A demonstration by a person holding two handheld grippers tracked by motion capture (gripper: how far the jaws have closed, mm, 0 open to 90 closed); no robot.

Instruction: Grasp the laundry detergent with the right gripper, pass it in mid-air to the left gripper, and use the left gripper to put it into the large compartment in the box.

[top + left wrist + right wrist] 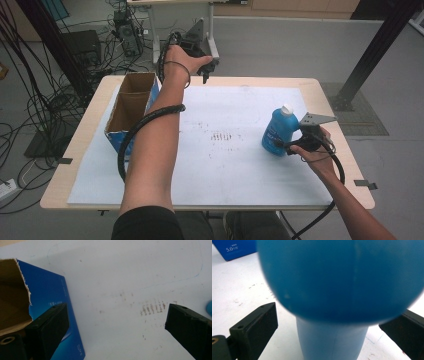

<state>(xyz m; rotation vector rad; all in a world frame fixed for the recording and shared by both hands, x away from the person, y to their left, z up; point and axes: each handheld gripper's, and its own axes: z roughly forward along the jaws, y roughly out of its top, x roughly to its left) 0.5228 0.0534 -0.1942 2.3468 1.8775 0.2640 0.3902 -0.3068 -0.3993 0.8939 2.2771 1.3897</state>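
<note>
There is one blue bottle (277, 132) with a white cap, and it stands upright on the right side of the tabletop (220, 170), not far from the right edge. The right hand-held gripper (280, 145) is at the bottle's near right side. In the right gripper view its two black jaws are spread wide, one on each side of the bottle (337, 290), and they seem not to touch it, though the picture is blurry up close. There is one open cardboard box (131, 102) with blue sides at the far left corner. The left hand-held gripper (205, 72) hangs over the far edge, jaws spread and holding nothing. Between the box and bottle lies wide bare white tabletop with a few brown marks (220, 136).
</note>
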